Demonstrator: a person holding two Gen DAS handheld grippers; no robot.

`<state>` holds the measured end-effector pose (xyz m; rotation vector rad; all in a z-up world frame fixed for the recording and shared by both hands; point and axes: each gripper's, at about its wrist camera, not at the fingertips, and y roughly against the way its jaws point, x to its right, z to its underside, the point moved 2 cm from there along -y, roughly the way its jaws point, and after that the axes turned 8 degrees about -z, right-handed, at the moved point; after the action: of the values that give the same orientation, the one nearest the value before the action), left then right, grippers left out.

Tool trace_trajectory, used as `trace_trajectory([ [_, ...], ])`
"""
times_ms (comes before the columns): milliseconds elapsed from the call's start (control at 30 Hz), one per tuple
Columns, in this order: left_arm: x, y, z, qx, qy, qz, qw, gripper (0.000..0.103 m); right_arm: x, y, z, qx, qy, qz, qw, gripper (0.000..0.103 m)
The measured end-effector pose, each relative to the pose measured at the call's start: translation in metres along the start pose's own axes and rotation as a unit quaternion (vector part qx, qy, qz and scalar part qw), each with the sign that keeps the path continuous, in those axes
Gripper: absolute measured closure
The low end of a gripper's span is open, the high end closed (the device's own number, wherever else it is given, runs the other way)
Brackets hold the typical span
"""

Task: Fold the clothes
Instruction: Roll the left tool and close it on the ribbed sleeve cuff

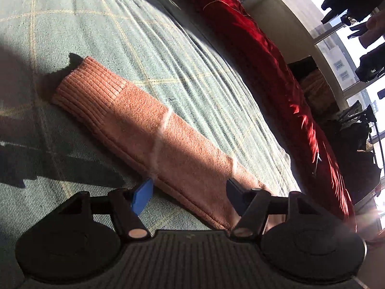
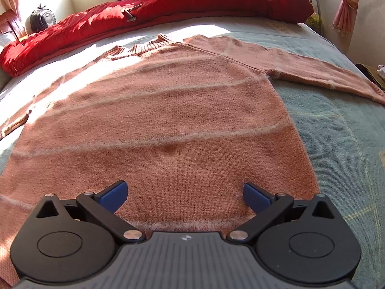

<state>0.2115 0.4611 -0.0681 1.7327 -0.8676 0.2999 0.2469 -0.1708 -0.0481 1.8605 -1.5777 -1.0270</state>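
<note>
Left wrist view: sweater sleeve, salmon-pink knit with pale fuzzy stripes, lies flat on the bed cover (grey-green, thin yellow check), running from its ribbed cuff at centre left down to lower centre, partly in hard shadow. Left gripper sits over the sleeve near the bottom of the frame, jaws part open and straddling it: left blue pad at the sleeve's near edge, right pad on the far side; can't tell whether either pad touches the knit, nothing visibly pinched. Red quilt runs along the upper right, bright window with dark hanging clothes at far right. Right wrist view: sweater spread flat, front up, fills the middle of the frame, ribbed collar at upper centre, one sleeve stretched out to the right edge, the other side washed out by sun at left. Right gripper hovers above the hem at bottom centre, jaws wide open, holding nothing. Red quilt bunched along the top, black bag upper left, bed cover bare on the right.
</note>
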Motion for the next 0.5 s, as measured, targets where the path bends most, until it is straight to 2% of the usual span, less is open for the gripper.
trace_trajectory([
  [100, -0.025, -0.005, 0.006, -0.003, 0.066, 0.019, 0.9976, 0.037, 0.000, -0.002, -0.001, -0.002, -0.004, 0.003, 1.000, 0.000],
  [167, -0.036, -0.008, 0.010, 0.005, 0.092, 0.036, 0.9951, 0.037, 0.000, -0.003, -0.001, -0.004, -0.003, 0.005, 1.000, 0.000],
  [500, -0.041, -0.028, -0.007, 0.060, 0.118, 0.057, 0.9896, 0.037, -0.005, -0.006, -0.003, -0.014, 0.005, 0.010, 1.000, 0.000],
])
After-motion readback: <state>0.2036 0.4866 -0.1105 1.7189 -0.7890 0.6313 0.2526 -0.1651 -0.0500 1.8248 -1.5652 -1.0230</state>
